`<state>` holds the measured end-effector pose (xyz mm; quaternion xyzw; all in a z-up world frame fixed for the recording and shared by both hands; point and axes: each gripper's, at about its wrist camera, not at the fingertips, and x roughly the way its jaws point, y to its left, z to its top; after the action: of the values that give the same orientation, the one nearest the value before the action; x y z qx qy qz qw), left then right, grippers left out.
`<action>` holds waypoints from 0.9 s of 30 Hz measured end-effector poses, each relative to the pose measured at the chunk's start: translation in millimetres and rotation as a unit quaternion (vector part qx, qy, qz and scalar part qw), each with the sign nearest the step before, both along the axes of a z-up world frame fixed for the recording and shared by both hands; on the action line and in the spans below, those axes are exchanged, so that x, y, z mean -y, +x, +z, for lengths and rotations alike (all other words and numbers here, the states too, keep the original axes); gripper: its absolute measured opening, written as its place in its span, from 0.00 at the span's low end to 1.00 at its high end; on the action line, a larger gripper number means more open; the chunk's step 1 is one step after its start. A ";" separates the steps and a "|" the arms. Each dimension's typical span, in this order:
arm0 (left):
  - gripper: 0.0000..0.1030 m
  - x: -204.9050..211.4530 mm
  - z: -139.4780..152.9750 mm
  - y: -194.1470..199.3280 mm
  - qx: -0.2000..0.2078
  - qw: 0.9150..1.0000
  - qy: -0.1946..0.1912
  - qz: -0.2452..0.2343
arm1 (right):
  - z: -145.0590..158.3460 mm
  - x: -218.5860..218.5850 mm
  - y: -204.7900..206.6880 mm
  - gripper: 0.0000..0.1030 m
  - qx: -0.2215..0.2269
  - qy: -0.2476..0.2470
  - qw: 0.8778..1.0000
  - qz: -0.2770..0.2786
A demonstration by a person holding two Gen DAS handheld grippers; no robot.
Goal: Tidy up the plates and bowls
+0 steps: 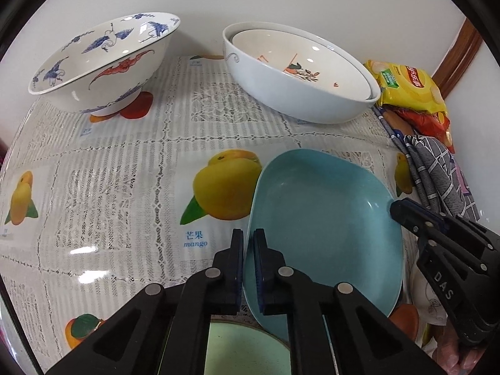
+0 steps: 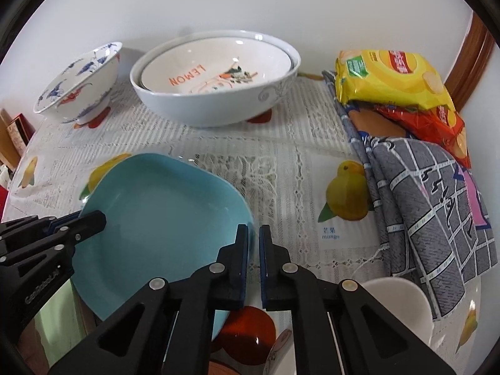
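Clamping the blue plate (image 1: 325, 218) from opposite sides, both grippers are closed on its rim: the left gripper (image 1: 248, 234) pinches the plate's left edge between its pads, and the right gripper (image 2: 253, 229) pinches the right edge the same way. The plate sits tilted above the fruit-print tablecloth (image 1: 125, 187), partly over a pale green dish (image 1: 243, 347) at the near edge. Farther back, well apart from the plate, stand a blue-and-white crane bowl (image 1: 103, 62) on the left and a white bowl (image 2: 218, 106) with a smaller "LEMON" bowl (image 2: 215, 68) nested inside. Open cloth lies between the plate and these bowls. To the right, a folded grey checked cloth (image 2: 422, 206) and snack bags (image 2: 390, 78) crowd that side, and a small white cup (image 2: 397, 293) stands just beside the right gripper.
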<state>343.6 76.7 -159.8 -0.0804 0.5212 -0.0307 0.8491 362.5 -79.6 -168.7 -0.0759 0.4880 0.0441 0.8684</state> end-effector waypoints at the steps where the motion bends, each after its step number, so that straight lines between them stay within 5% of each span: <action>1: 0.07 -1.4 0.5 -1.7 0.000 1.000 0.000 0.003 | 2.1 -0.8 -0.9 0.12 0.003 0.001 1.000 0.003; 5: 0.07 -1.6 1.4 -4.5 0.000 1.000 0.012 0.007 | 3.6 -8.2 -1.0 0.22 0.006 -0.003 1.000 0.011; 10: 0.12 -1.1 -2.6 -1.9 -0.009 1.000 0.003 0.002 | -10.0 -12.6 6.2 0.24 -0.015 -0.008 1.000 0.008; 15: 0.13 -0.3 -4.0 -0.8 -0.004 1.000 -0.007 0.002 | -14.5 -11.2 7.1 0.07 -0.014 0.004 1.000 0.004; 27: 0.07 -1.1 32.1 -17.8 0.032 0.999 -0.001 -0.001 | 21.4 3.4 -8.3 0.02 0.031 0.065 0.997 -0.012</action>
<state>325.9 77.8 -127.7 -0.0802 0.4939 -0.0345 0.8651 354.2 -83.0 -147.2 -0.0148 0.4580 0.0628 0.8866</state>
